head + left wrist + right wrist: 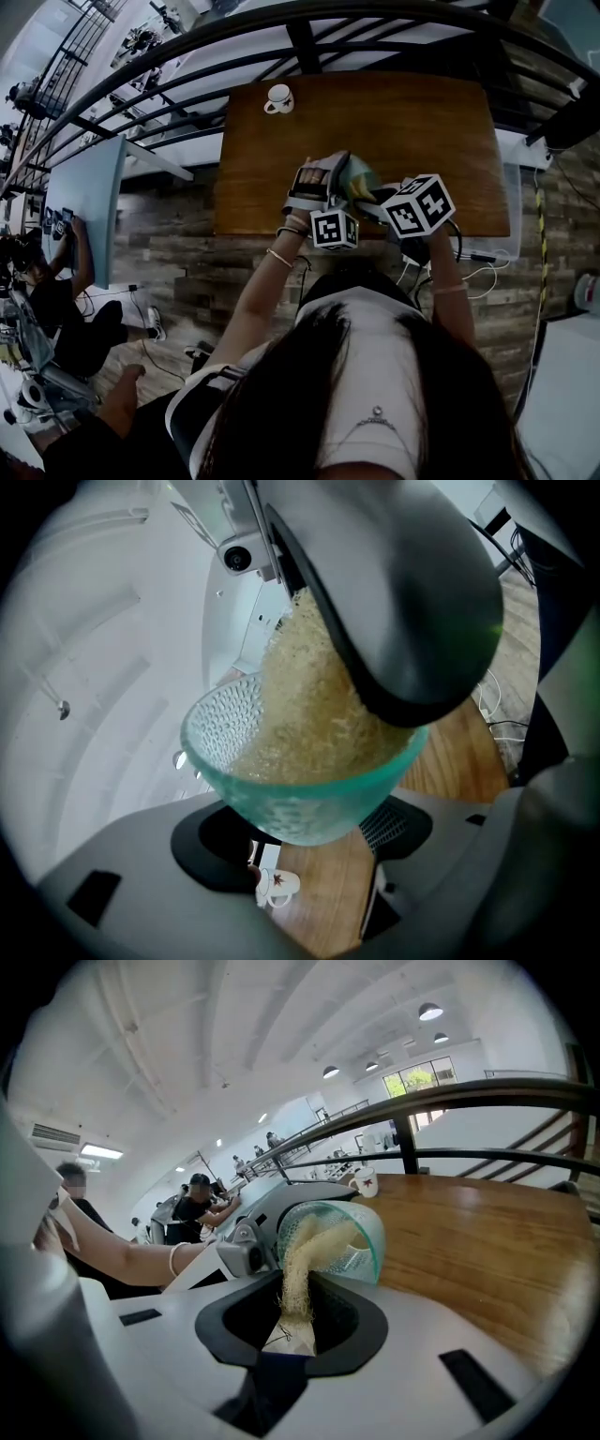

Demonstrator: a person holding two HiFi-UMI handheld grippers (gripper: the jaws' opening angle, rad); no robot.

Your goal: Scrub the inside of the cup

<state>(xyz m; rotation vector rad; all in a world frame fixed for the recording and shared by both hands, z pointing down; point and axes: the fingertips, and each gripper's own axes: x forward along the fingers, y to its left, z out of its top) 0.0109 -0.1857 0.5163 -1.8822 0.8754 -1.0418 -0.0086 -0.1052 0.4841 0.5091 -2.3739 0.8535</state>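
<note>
While left hand-held gripper (309, 844) pinches the cup (300, 789), held off the surface (403, 131), right hand-held gripper (295, 1324) clamps a loofah (298, 1269) pushed inside it. Mid-scrub, looks like; next needs twisting strokes round the wall.

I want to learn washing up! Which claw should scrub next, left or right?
Right. The right claw grips the fibre scrubber, whose tip is inside the green glass cup; the left claw is busy holding that cup.
</note>
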